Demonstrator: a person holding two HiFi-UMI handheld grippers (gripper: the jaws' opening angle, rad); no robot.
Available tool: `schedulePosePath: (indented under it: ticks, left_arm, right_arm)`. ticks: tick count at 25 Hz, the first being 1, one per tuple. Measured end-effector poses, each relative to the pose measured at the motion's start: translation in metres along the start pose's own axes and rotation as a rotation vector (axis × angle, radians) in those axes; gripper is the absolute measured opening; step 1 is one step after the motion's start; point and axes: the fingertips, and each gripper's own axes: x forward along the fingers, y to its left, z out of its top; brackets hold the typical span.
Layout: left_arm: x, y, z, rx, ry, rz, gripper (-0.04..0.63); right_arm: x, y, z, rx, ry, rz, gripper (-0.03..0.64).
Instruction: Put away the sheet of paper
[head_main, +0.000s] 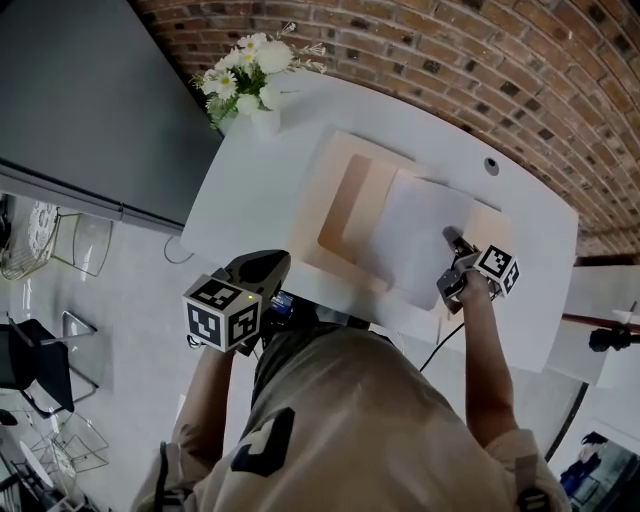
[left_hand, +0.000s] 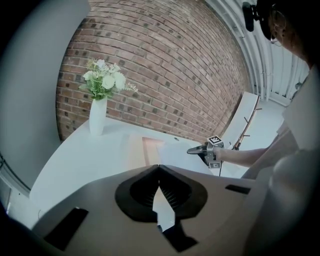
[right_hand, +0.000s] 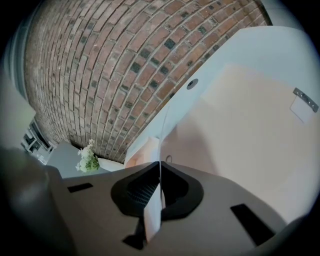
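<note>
A white sheet of paper (head_main: 408, 238) lies half lifted over an open tan folder (head_main: 345, 195) on the white table (head_main: 245, 195). My right gripper (head_main: 451, 238) is shut on the sheet's right edge. In the right gripper view the paper (right_hand: 163, 131) runs edge-on up from between the closed jaws (right_hand: 160, 164), with the folder's inner face (right_hand: 240, 120) to its right. My left gripper (head_main: 272, 262) hovers at the table's near edge, left of the folder, shut with nothing in it. The left gripper view shows its jaws (left_hand: 159, 167) meeting, with the right gripper (left_hand: 198, 149) and the paper (left_hand: 172, 153) beyond.
A white vase of flowers (head_main: 255, 78) stands at the table's far left corner. A round cable hole (head_main: 491, 166) sits near the far edge by the brick wall (head_main: 480, 60). Wire chairs (head_main: 60, 240) stand on the floor to the left. A small label (right_hand: 304, 103) is on the folder.
</note>
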Motion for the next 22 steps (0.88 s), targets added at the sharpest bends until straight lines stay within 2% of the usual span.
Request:
schedulePosePath:
  ticks: [22]
  left_arm:
    - [-0.005,0.027,-0.004,-0.012,0.029,-0.033,0.015]
  right_arm:
    - [0.012,0.009,-0.015,0.001,-0.017,-0.041,0.025]
